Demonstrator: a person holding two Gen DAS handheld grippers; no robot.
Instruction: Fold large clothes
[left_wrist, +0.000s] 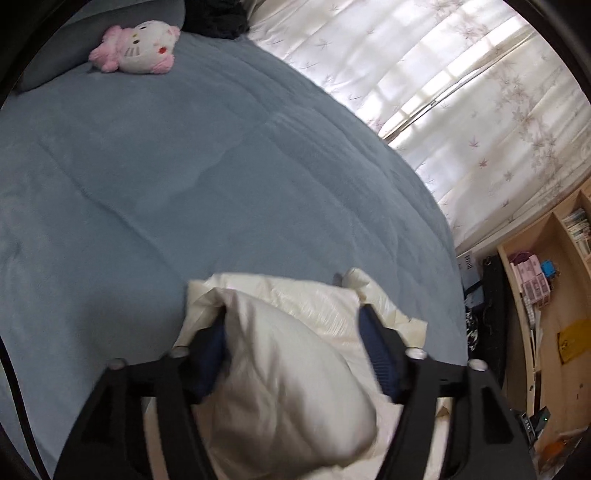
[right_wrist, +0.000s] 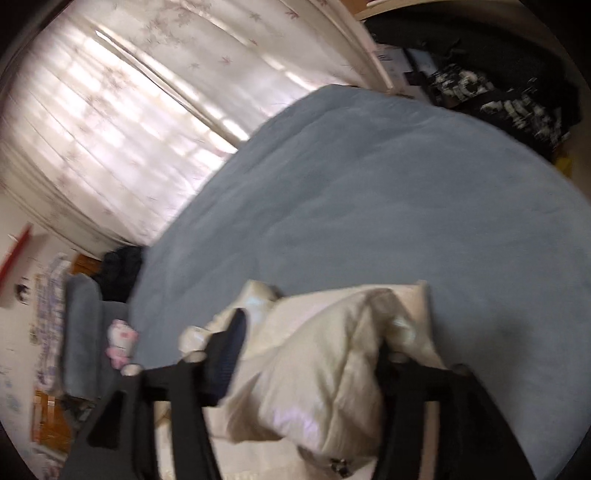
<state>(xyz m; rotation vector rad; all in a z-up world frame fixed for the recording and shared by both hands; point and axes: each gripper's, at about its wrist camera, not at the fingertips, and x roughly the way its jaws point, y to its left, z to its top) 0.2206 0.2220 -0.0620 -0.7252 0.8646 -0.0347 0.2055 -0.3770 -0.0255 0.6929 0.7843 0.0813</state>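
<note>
A cream puffy quilted jacket (left_wrist: 295, 369) lies at the near edge of a bed with a grey-blue blanket (left_wrist: 184, 166). In the left wrist view a thick bundle of the jacket sits between the fingers of my left gripper (left_wrist: 291, 314), which is shut on it. In the right wrist view my right gripper (right_wrist: 314, 332) is shut on another thick fold of the jacket (right_wrist: 325, 369), with a metal snap (right_wrist: 340, 463) showing below. This view is blurred by motion.
A pink and white plush cat (left_wrist: 136, 48) and a grey pillow (left_wrist: 55, 55) lie at the head of the bed. White flowered curtains (left_wrist: 461, 92) hang along the far side. A wooden shelf (left_wrist: 554, 277) and dark bags (right_wrist: 498, 92) stand beyond the bed's foot.
</note>
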